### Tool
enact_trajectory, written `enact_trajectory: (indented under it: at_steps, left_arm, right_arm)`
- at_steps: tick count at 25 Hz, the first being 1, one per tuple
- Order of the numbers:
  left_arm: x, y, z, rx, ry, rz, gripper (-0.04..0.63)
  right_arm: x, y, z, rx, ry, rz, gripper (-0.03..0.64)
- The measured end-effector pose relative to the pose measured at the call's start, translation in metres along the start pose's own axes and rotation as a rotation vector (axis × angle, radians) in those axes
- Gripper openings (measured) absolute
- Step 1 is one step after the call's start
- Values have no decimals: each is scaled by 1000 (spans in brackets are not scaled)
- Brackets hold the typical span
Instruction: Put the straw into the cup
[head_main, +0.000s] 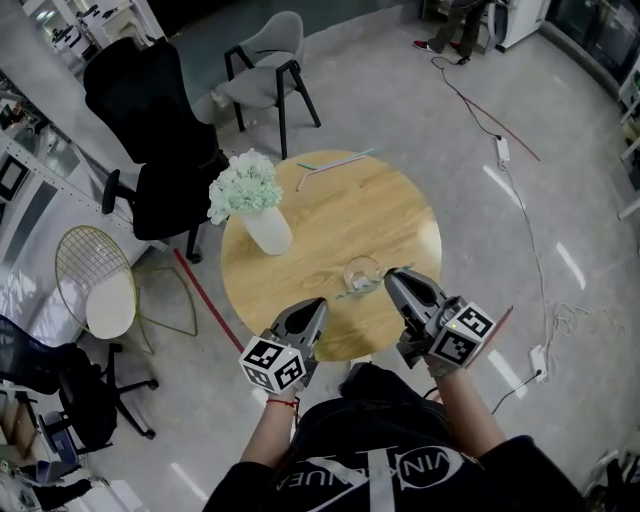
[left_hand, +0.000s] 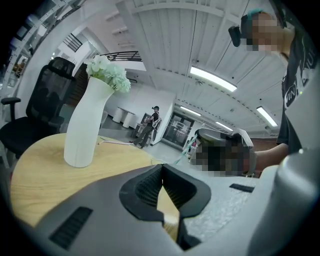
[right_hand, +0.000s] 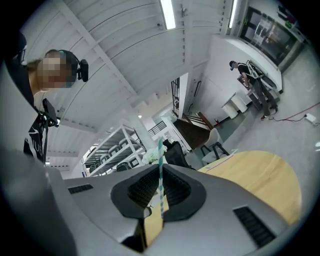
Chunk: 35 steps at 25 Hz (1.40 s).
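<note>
A clear glass cup (head_main: 361, 272) stands on the round wooden table (head_main: 330, 215) near its front edge. My right gripper (head_main: 392, 277) hovers just right of the cup, shut on a green-and-white striped straw (right_hand: 160, 170) that stands up between its pads (right_hand: 172, 187). The same straw (left_hand: 188, 148) shows in the left gripper view, sticking out of the right gripper. My left gripper (head_main: 318, 305) is at the table's front edge, left of the cup; its jaws (left_hand: 162, 170) meet at the tips with nothing in them.
A white vase of pale flowers (head_main: 267, 228) stands at the table's left. More straws (head_main: 335, 160) lie at the far edge. A grey chair (head_main: 268, 65), a black office chair (head_main: 150, 130) and a wire chair (head_main: 95, 280) ring the table. Cables (head_main: 520, 200) cross the floor.
</note>
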<state>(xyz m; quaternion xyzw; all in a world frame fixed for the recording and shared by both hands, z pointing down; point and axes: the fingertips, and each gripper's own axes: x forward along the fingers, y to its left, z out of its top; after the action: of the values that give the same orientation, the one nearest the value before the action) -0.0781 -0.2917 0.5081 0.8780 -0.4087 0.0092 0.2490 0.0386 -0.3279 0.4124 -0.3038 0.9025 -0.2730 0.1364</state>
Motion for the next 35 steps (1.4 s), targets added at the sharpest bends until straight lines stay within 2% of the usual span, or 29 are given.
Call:
enact_trajectory:
  at_steps: [3,8,15,23,35]
  left_arm:
    - [10,7,1,1,0,22,8]
    - [25,15,8,-16,-37,57,8]
    - [36,13,-3,-27,-24,69,8]
    - [42,27,-15,-17,31,43,8]
    - [52,33,-9,-6,44,-24,8]
  right_arm:
    - [3,-11,14,18,-26,15,20]
    - [-5,-40,22,-24,-7,-3,20]
    - [-9,-58,9,-23,43,-34,20]
    - [3,-73,-25,-95,126,-78,20]
    - [9,-83,-42,-84,144,-130,20]
